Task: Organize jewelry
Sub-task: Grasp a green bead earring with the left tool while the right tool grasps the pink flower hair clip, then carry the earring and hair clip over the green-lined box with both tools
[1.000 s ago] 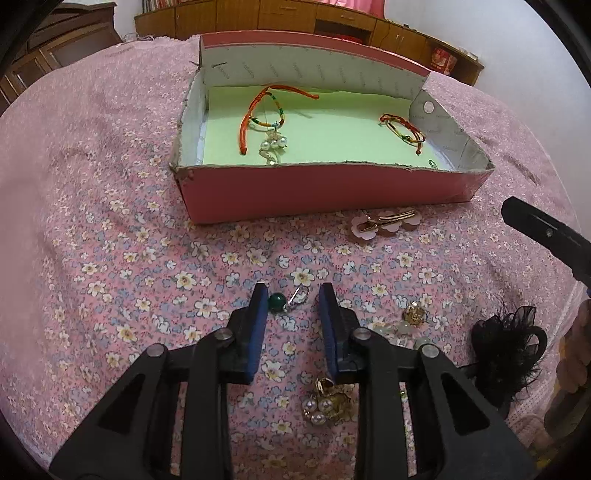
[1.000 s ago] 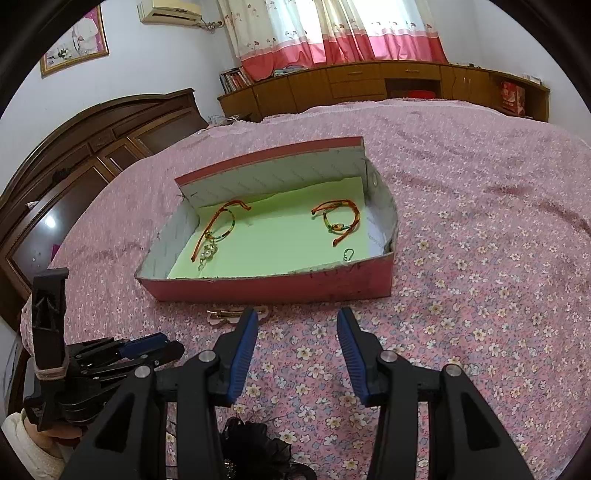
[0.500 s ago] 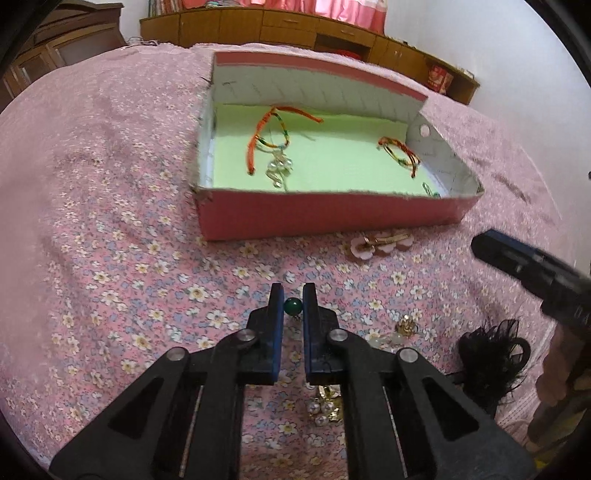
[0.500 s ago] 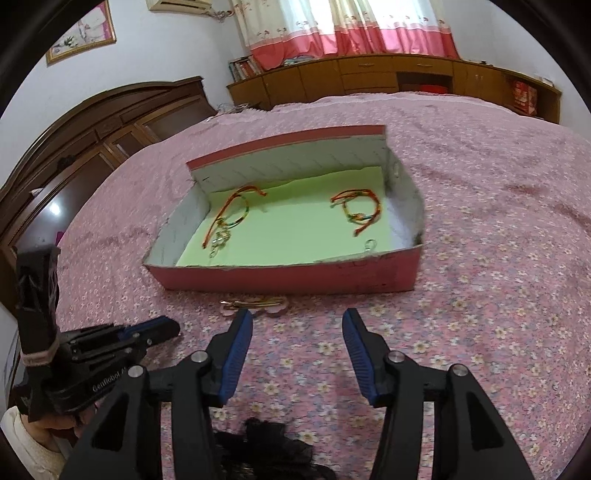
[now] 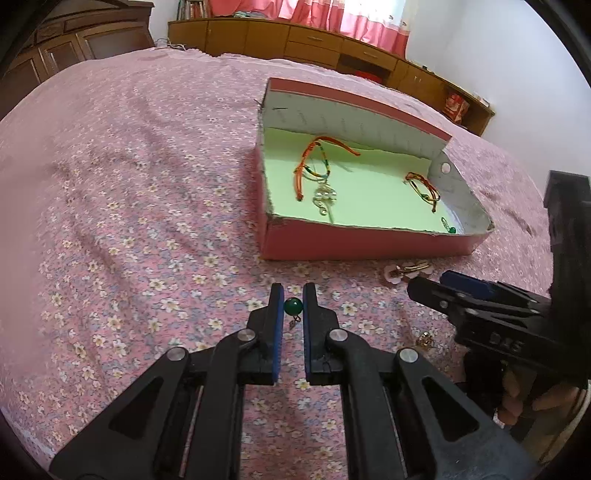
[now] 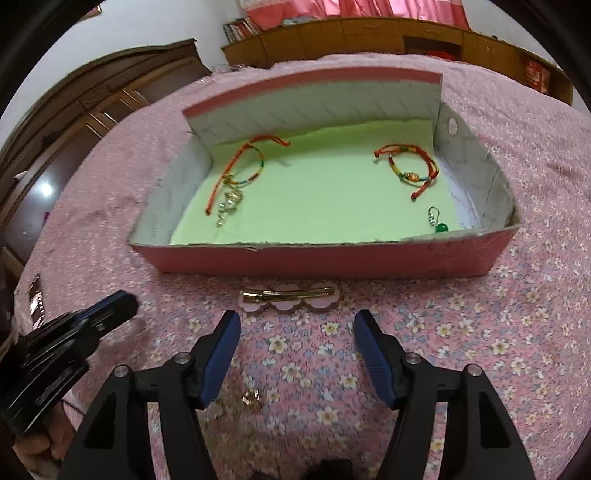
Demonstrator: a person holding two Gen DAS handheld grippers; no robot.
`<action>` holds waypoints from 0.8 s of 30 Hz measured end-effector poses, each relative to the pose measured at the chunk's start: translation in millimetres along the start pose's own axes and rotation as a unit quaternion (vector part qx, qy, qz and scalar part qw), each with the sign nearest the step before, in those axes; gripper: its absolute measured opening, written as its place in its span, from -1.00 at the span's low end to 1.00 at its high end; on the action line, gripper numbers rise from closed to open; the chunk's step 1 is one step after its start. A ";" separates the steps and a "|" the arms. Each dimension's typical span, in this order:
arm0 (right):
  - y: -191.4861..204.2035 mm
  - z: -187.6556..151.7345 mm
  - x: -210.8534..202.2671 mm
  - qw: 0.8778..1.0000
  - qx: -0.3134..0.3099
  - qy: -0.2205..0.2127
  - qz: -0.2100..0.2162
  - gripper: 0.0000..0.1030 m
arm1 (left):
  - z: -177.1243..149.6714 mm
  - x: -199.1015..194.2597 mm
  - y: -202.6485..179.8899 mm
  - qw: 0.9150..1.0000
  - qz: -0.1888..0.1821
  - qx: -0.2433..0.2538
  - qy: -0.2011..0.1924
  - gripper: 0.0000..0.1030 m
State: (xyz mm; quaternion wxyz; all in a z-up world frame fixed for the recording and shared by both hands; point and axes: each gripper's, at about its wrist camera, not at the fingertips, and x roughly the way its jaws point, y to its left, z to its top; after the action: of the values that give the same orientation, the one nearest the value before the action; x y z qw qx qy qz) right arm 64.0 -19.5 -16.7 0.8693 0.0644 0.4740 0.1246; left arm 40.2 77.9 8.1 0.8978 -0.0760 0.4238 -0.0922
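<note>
L tongs [image 5: 293, 295] pinch a small round glossy green bead earring [image 5: 293, 305] btwn blue ribbed pads, its thin metal hook dangling below, above the bed's pink floral cotton spread [image 5: 147, 221]. R tongs [image 6: 297, 325] gape wide w/ nothing btwn the pads, black plastic frame, blue grooved pads, low over the same spread. Just under them lies a small gold-tone piece [image 6: 252, 398], blurred, can't tell what exactly. Just ahead of R tongs, a hair clip [image 6: 288, 297]: flat scalloped pink flower backing w/ a long gold metal bar, lying beside the box's near wall, not touching as far as I can tell. Then the cardboard box [image 6: 332, 264], shallow rectangular, pink outside, grey-white inside w/ rough torn rim, pale green paper floor. Inside, near R corner: a matching green bead earring [image 6: 437, 221] w/ silver hook. Further back R: braided orange/multicolour cord bracelet [image 6: 410, 170], looped. L side: another orange cord bracelet [image 6: 240, 166] w/ a silvery pearl-like cluster [image 6: 231, 201] at its lower end. Beyond the bed, wooden cabinets [image 6: 369, 33] & pink curtains [image 5: 343, 18].
</note>
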 end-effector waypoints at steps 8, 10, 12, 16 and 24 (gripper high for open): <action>14.9 7.8 17.8 0.999 -0.017 0.006 -0.029 0.55 | -2.1 -2.1 6.1 1.000 -0.004 -0.009 -0.005 -0.98; 17.2 8.6 22.5 0.999 -0.020 0.007 -0.040 0.55 | -2.5 -2.0 6.0 1.000 -0.005 -0.009 -0.005 -0.98; 18.1 8.4 25.9 0.999 -0.024 0.008 -0.048 0.55 | -3.5 -3.5 7.6 1.000 -0.004 -0.009 -0.005 -0.98; 19.4 7.0 29.0 0.998 -0.033 0.005 -0.059 0.46 | -5.7 -6.9 11.2 1.000 -0.002 -0.014 -0.006 -0.98; 11.4 4.1 17.1 0.999 -0.021 -0.004 -0.047 0.38 | -7.6 -10.3 7.5 1.000 -0.003 -0.012 -0.006 -0.98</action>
State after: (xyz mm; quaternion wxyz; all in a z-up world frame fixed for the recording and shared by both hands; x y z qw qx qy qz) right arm 74.5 -3.8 -25.7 0.8771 0.0239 0.4706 0.0932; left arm 28.7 87.1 9.4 0.8993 -0.0886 0.4189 -0.0894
